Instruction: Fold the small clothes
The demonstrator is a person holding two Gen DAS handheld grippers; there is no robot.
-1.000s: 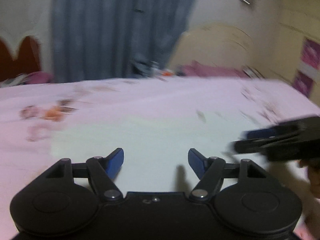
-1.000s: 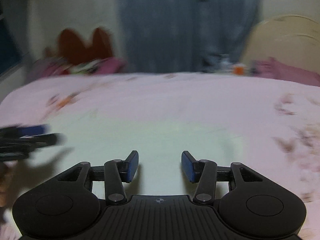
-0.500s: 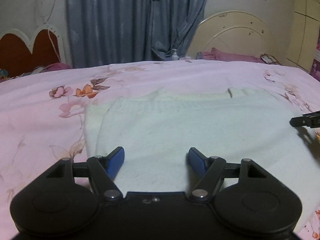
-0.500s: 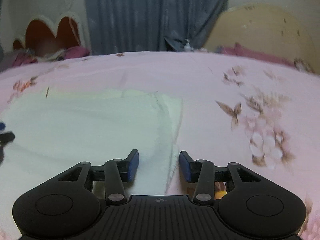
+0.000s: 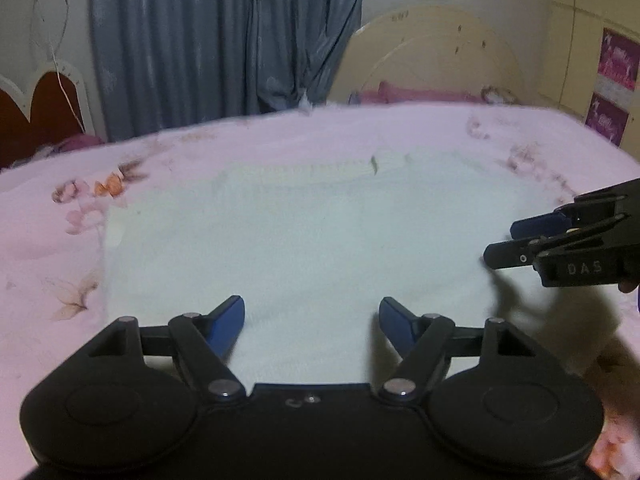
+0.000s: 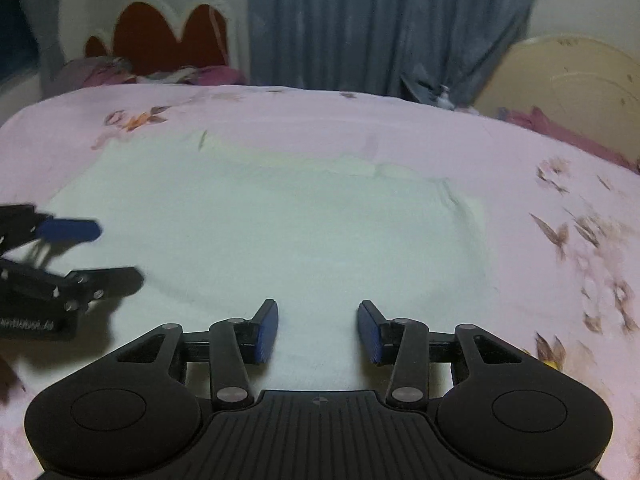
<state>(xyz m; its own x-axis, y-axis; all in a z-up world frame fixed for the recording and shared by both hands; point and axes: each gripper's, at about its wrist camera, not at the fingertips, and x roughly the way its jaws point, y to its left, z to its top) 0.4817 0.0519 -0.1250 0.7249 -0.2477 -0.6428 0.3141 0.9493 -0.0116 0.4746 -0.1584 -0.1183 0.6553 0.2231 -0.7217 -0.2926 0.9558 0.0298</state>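
A pale whitish garment (image 5: 300, 232) lies spread flat on the pink flowered bed sheet (image 5: 160, 152), with a ribbed yellowish band along its far edge. My left gripper (image 5: 311, 304) hovers over the cloth's near edge. Its jaws are opening and nothing is between the blue pads. The right gripper (image 5: 516, 240) comes in from the right over the cloth's right side. In the right wrist view, the right gripper (image 6: 318, 308) stands open above the garment (image 6: 260, 232) with nothing between its pads. The left gripper (image 6: 116, 252) shows at the left edge.
The bed sheet (image 6: 560, 184) runs well beyond the garment on all sides. Behind the bed hang blue-grey curtains (image 5: 224, 40). A cream rounded headboard (image 5: 432, 60) stands at the back right, a red scalloped headboard (image 6: 168, 36) at the back left. Pink bedding lies by both.
Half a second ago the right gripper was at the garment's right edge; it has since swung left and is over the cloth. The two grippers are closer together. The left gripper's jaws have spread slightly.
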